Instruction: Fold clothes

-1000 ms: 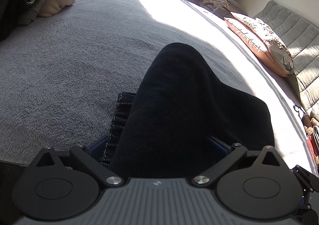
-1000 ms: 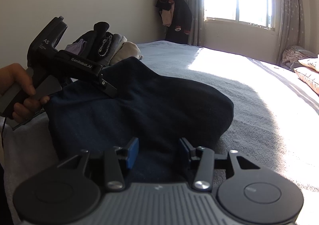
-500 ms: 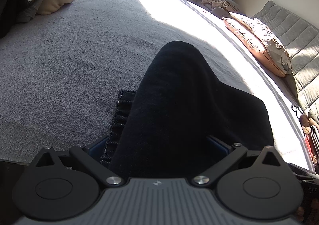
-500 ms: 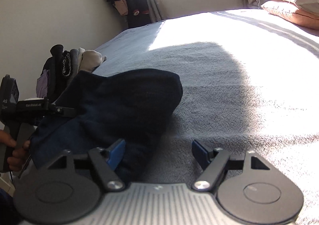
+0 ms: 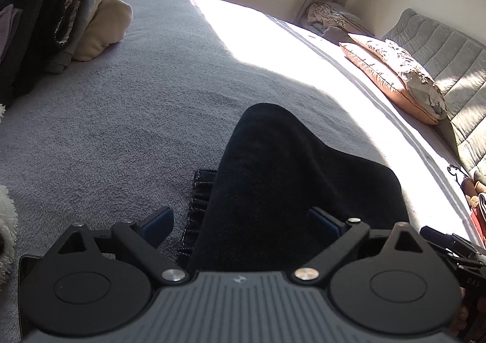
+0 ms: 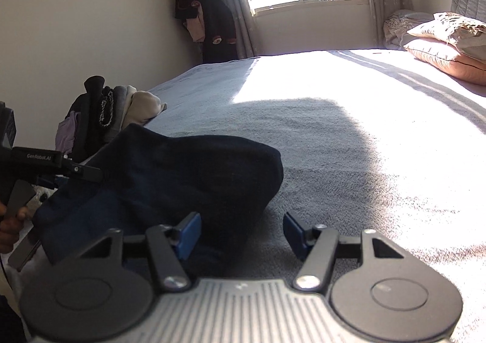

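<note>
A dark navy garment point(image 5: 288, 176) lies humped on the grey bed point(image 5: 136, 115), its ribbed hem point(image 5: 200, 200) showing at the near left. My left gripper point(image 5: 241, 221) straddles its near end with jaws wide and closing. The left pad stands clear of the hem and the cloth lies against the right pad, so nothing is clamped. In the right wrist view the garment point(image 6: 182, 179) fills the left. My right gripper point(image 6: 242, 233) sits at its right edge, jaws closing, with cloth by the left pad only. The left gripper point(image 6: 54, 164) shows there in a hand point(image 6: 12, 221).
A stack of folded clothes point(image 5: 60, 24) sits at the bed's far left corner. Pillows point(image 5: 395, 76) lean on a padded grey headboard point(image 5: 440, 48) at right. Dark clothes hang in the corner point(image 6: 206, 18) beside the window. Something white and fluffy point(image 5: 6, 221) is at the left edge.
The left gripper has lifted back, and its left pad now shows clear of the cloth. The right gripper rolled and shifted to the garment's right edge, its jaws wider than a second ago.
</note>
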`<state>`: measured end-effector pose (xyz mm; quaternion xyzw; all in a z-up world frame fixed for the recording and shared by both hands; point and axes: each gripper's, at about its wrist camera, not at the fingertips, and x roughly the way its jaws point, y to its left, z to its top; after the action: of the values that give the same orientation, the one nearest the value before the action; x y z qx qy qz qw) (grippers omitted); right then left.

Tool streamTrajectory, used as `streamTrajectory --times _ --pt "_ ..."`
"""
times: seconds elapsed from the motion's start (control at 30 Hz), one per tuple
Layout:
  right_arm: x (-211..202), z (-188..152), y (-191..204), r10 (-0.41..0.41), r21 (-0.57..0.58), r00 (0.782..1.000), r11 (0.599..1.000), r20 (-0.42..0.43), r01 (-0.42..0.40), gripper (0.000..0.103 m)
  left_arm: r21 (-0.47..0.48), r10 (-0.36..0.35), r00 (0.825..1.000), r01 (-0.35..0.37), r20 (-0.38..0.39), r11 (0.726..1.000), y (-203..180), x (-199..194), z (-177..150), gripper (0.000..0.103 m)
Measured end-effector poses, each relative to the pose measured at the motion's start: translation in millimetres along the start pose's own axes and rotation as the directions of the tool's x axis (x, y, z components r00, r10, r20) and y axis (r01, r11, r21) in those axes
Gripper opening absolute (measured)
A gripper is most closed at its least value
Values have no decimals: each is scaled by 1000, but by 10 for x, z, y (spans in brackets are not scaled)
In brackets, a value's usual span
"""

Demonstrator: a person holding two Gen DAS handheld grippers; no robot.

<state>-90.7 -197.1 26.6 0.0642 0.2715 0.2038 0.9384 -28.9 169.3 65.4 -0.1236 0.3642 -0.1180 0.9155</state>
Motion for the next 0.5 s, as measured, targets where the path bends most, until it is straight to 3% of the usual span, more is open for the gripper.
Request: streamTrajectory --times 0.1,0.2,0.27,0.4,0.5 --pt "-43 12 88 56 -25 998 998 22 -56 60 24 -69 996 68 64 997 -89 -161 0 97" --pt "-36 -38 252 119 -91 993 989 -8 -119 58 149 -165 980 147 113 978 -332 -290 -66 97" --pt "6 -108 390 138 -161 989 976 -58 -146 56 240 -184 978 156 97 958 -485 -268 -141 97" --pt "76 -254 577 80 -258 995 962 -61 -93 58 298 -67 998 67 -10 952 -582 74 -272 97" --pt "91 -236 558 87 -247 994 964 -69 -102 58 335 -45 999 43 -1 941 -627 140 -276 98"
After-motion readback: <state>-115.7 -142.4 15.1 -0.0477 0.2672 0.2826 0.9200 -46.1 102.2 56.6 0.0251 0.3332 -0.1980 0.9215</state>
